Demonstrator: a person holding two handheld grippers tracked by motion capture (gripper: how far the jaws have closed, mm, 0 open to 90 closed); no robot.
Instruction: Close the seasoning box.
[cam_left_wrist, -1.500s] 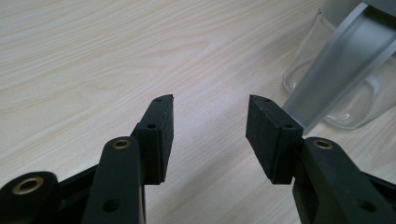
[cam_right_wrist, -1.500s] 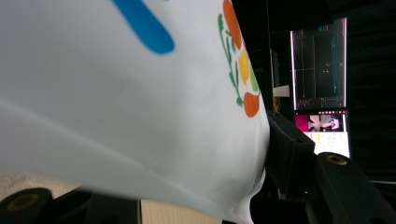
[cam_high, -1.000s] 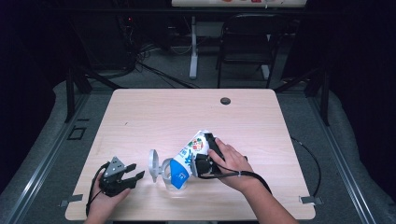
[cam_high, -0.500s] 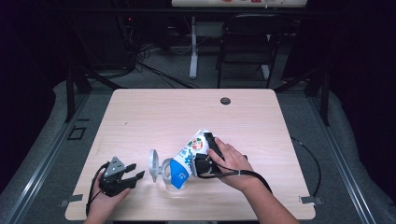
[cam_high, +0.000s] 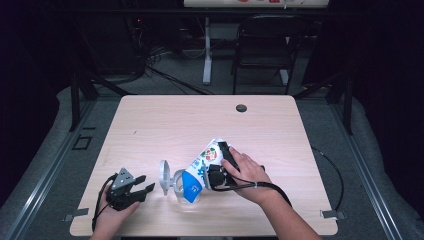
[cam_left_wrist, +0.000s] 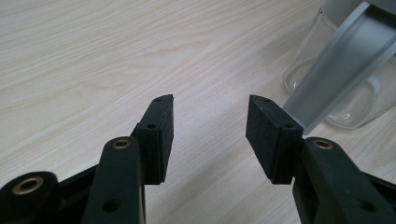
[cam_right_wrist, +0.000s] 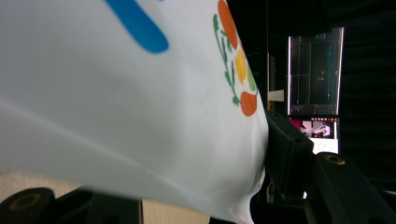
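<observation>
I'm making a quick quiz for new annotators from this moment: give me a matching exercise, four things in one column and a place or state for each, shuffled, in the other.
Things:
1. white pouch
2. left gripper
3. clear jar
4. right gripper

States:
A. jaws open on nothing, resting near the table's front left
B. tilted, its blue end over the jar's mouth
C. clamped on the pouch
D. standing on the table, hinged lid swung open

Pairs: 1-B, 2-A, 3-D, 4-C
</observation>
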